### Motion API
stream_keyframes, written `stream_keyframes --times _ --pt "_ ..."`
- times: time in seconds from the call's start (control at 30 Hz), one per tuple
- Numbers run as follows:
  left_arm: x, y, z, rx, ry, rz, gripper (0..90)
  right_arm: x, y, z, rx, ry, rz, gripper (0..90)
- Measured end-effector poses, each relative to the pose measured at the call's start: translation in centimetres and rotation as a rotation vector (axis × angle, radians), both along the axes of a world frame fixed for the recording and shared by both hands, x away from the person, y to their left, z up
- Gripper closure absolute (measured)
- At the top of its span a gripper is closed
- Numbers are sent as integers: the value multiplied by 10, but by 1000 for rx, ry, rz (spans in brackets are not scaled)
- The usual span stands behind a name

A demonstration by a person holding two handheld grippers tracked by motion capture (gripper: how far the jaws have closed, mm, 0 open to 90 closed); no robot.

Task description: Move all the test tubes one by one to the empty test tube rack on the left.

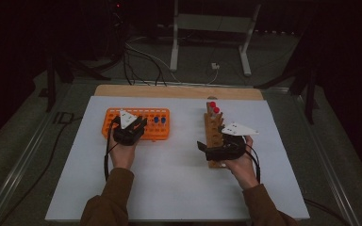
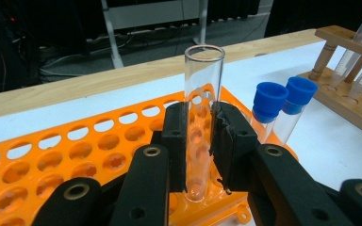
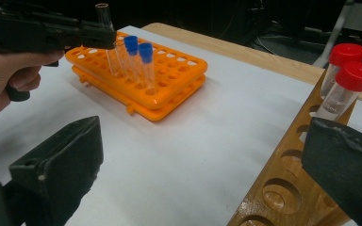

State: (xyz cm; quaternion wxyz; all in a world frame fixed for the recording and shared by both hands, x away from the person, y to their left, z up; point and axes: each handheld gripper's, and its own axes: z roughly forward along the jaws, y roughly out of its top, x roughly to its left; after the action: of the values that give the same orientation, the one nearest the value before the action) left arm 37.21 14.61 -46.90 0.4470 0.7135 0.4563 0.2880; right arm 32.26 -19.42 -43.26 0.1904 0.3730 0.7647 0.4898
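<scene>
My left gripper (image 2: 202, 141) is shut on a clear, uncapped test tube (image 2: 202, 89), held upright over the near edge of the orange rack (image 2: 75, 150). The tube's lower end reaches the level of the rack's holes; I cannot tell whether it sits in one. Two blue-capped tubes (image 2: 283, 101) stand in the rack just to the right. From above, the left gripper (image 1: 133, 125) is over the orange rack (image 1: 160, 133). My right gripper (image 3: 207, 146) stands wide open beside the wooden rack (image 3: 273, 188), which holds two red-capped tubes (image 3: 353, 75). The right gripper (image 1: 206, 149) rests at that rack's near end.
A white board (image 1: 179, 183) covers the table, with a wooden strip (image 1: 179, 91) along its far edge. Bare white surface lies between the two racks. Beyond the table, a white stand (image 1: 209, 23) and cables lie on the floor. The wooden rack has several empty holes.
</scene>
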Motion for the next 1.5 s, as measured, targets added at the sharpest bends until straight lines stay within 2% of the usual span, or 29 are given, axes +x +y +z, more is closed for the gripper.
stream_keyframes --times 0.6,0.93,1.3,1.4,1.5 --pt "1 0 -18 40 68 -10 758 0 1 0 -1 3 6 2" --pt "2 -3 -21 69 83 -11 759 -1 2 -1 -3 2 10 2" --pt "3 -3 -22 76 103 -11 760 -1 4 -1 -2 4 15 2" --pt "4 -4 -24 93 115 -13 760 -1 4 -1 -2 4 16 2" --pt "4 -3 -25 87 120 -11 759 -1 4 -1 -1 4 16 2"
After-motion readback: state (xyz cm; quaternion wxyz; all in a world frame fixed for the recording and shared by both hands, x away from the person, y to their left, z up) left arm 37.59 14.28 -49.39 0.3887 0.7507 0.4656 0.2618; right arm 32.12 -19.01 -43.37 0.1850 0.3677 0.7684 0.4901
